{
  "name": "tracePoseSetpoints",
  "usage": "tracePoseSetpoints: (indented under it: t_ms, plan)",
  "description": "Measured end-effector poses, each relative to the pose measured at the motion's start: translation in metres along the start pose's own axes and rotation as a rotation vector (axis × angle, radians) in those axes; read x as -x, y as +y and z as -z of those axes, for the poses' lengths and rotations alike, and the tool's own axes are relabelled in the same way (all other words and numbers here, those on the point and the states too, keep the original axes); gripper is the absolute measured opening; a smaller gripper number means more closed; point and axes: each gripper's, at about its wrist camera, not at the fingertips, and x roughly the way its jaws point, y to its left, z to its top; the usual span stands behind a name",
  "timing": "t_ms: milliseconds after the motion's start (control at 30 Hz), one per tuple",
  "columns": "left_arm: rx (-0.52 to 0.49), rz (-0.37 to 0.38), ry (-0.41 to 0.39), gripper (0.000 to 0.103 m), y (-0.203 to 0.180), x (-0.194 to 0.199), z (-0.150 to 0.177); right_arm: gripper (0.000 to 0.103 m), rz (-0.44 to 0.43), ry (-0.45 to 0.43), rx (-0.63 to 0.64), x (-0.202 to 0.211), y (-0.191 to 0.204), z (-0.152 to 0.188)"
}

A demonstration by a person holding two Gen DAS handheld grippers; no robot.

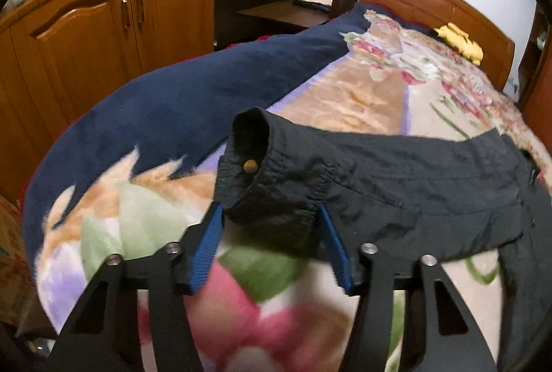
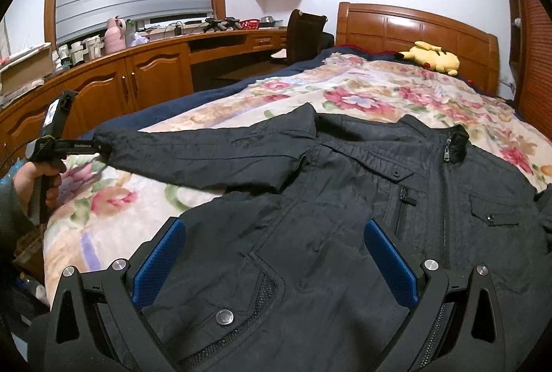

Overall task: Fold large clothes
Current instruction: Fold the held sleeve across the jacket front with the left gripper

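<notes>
Black nylon zip jacket [image 2: 345, 199] lay front-up on floral bed blanket [image 2: 379, 89], near foot edge. Left gripper [image 1: 272, 216] pinched sleeve cuff [image 1: 255, 165]; right gripper [image 2: 276, 261] spread over hem. Fabric judged light, limp, slippery: grab cuffs, seams.

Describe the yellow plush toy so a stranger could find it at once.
Start at the bed's wooden headboard. On the floral blanket just below it lies the yellow plush toy, the only bright yellow thing there, far from the black jacket.

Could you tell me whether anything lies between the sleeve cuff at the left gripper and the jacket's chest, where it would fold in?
Nothing visible does. The sleeve runs over bare blanket from the left gripper to the jacket front.
</notes>
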Motion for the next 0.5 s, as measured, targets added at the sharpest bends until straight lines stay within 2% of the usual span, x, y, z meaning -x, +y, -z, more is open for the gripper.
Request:
tracePoseSetpoints:
  t_ms: [67, 100, 133, 233, 367, 500]
  plan:
    - [0.005, 0.029, 0.004, 0.029, -0.003, -0.002, -0.003, 0.103, -0.001, -0.001, 0.001, 0.001, 0.000, 0.000]
    - [0.002, 0.048, 0.006, 0.012, -0.006, -0.002, -0.004, 0.103, -0.002, -0.001, 0.002, 0.002, 0.001, 0.000]
    - [-0.009, 0.054, -0.003, 0.008, -0.013, 0.001, -0.005, 0.103, -0.002, 0.002, 0.001, 0.003, 0.001, 0.000]
    - [-0.081, 0.050, -0.091, 0.006, -0.043, 0.028, -0.004, 0.103, -0.002, 0.028, -0.008, 0.006, 0.001, -0.002]
    - [-0.159, 0.143, -0.150, 0.006, -0.093, 0.060, -0.004, 0.103, -0.028, 0.025, -0.035, 0.018, -0.011, -0.008]
    - [-0.244, 0.244, -0.201, 0.006, -0.146, 0.093, -0.003, 0.103, 0.018, -0.004, -0.056, 0.034, -0.031, -0.012]
